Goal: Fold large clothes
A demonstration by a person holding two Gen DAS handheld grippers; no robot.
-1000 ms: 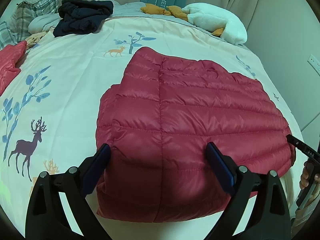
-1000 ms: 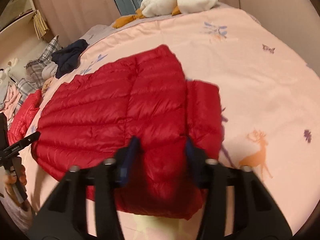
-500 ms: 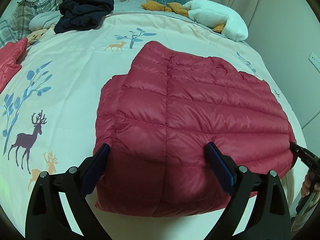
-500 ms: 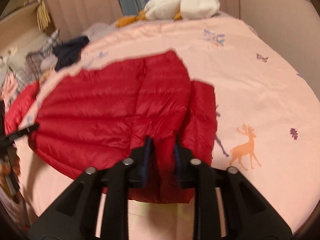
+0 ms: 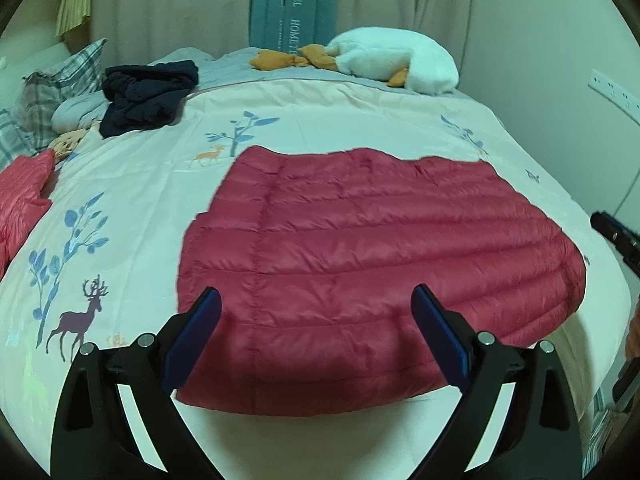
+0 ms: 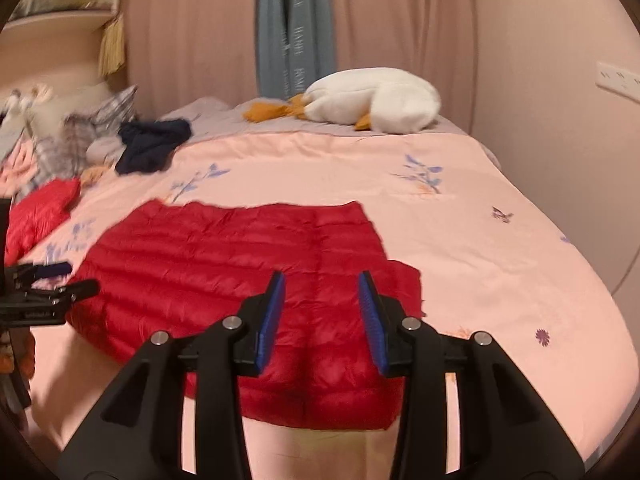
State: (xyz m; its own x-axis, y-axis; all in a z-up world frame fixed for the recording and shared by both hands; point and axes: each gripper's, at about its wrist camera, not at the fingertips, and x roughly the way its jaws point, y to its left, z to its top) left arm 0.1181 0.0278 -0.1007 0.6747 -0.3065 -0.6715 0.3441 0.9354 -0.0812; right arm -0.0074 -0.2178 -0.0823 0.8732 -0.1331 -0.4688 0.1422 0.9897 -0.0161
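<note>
Right hand-held gripper (image 6: 321, 314) let go since half second ago, now part open, holding nothing. My left hand-held gripper (image 5: 316, 330) wide open, holding nothing. Puffy red quilted jacket (image 5: 360, 264) lies folded flat on deer-print bed (image 5: 132, 184).

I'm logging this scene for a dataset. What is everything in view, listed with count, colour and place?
down jacket: 1, red, folded flat on the bed's near side
second jacket: 1, red, left edge of bed
dark clothes: 1 pile, navy, far left
plaid pillow: 1, grey check, far left
plush goose: 1, white and orange, head of bed
bedspread: 1, cream with deer prints
curtain: 1, teal, behind bed
left gripper: black, blue fingers, open
right gripper: black, blue fingers, open
</note>
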